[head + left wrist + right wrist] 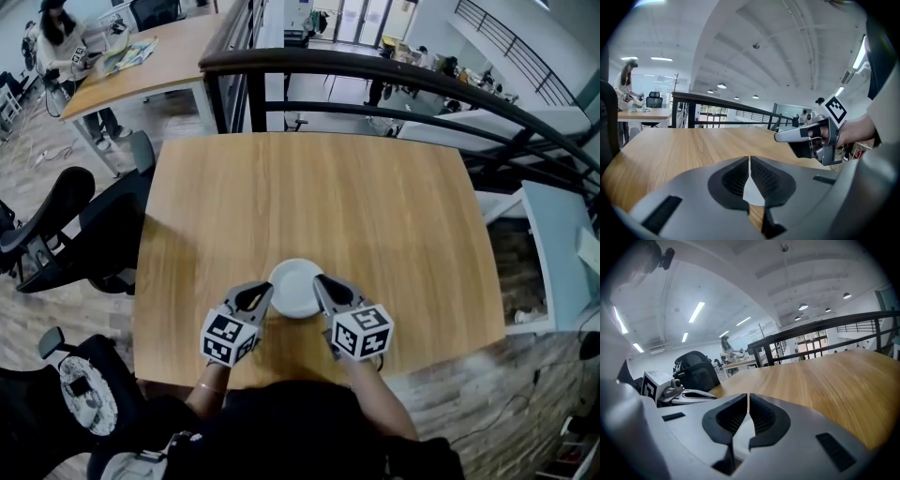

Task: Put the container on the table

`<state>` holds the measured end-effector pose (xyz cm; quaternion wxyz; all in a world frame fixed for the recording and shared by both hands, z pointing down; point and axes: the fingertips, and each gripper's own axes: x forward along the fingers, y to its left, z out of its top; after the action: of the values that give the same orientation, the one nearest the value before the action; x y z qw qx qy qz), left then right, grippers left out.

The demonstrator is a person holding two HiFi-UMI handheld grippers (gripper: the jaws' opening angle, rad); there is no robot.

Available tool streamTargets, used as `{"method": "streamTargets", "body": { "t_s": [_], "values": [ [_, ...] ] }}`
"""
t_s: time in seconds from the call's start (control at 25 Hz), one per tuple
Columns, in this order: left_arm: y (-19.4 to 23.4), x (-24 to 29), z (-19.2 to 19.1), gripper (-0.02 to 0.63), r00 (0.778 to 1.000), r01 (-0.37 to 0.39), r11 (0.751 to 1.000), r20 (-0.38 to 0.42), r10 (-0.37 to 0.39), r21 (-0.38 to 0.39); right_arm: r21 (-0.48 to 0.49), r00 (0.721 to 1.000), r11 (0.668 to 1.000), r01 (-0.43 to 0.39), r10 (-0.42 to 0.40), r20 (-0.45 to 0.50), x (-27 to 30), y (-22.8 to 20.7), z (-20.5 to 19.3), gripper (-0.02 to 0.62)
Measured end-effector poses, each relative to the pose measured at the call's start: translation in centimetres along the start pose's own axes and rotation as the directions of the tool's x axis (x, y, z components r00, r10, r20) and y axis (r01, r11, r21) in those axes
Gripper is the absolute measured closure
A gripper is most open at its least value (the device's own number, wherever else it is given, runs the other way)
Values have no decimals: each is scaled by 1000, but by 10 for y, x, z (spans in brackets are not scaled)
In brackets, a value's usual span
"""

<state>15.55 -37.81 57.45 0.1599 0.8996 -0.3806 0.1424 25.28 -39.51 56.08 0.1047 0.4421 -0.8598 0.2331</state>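
Observation:
The container (pixel 295 287) is a shallow round white bowl over the near middle of the wooden table (pixel 309 187). My left gripper (pixel 266 292) is shut on its left rim and my right gripper (pixel 321 286) is shut on its right rim. In the left gripper view the dark pads (pixel 761 177) meet on a thin white edge of the container (pixel 752 194), and the right gripper (pixel 808 138) shows opposite. In the right gripper view the jaws (pixel 748 411) pinch the white rim (pixel 743 437), with the left gripper (pixel 689 393) beyond. Whether the bowl touches the table I cannot tell.
A black railing (pixel 375 70) runs behind the table's far edge. Black office chairs (pixel 75 225) stand to the left. A second table (pixel 164 52) with a seated person is at the far left. White desks (pixel 562 244) lie to the right.

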Motion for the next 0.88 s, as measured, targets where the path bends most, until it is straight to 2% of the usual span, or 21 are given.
{"method": "streamTargets", "body": {
  "t_s": [0.88],
  "values": [
    [-5,2,-4,578,1000,-11,1000,-26,11,-8,20,1000,1000,-4,4,0,-7,-3,-2,566]
  ]
}}
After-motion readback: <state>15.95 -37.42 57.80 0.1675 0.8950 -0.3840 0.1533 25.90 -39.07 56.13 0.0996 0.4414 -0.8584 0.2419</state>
